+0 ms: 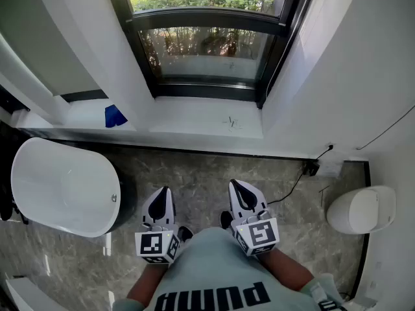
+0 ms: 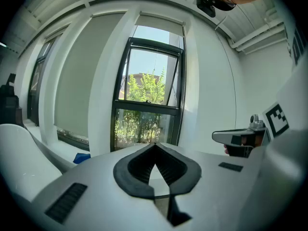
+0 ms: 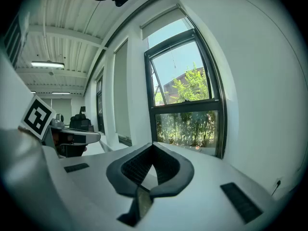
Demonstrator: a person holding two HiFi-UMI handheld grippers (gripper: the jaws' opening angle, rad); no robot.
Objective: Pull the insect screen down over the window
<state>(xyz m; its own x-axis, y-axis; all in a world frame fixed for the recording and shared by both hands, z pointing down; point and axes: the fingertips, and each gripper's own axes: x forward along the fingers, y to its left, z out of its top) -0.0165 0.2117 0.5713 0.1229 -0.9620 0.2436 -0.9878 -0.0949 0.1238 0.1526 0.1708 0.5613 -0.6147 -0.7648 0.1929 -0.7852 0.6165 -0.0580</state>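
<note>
Marble floor (image 1: 214, 173). Tub (image 1: 58, 186) left, toilet (image 1: 360, 209) right. Window (image 1: 207, 50) far; blue cloth (image 1: 115, 116) on sill (image 1: 194, 122). Left tongs (image 1: 162, 196), right tongs (image 1: 237, 190): closed, empty.

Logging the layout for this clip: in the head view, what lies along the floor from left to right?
White oval bathtub → left gripper → right gripper → black wall plug with thin cable → white rounded ceramic fixture.
</note>
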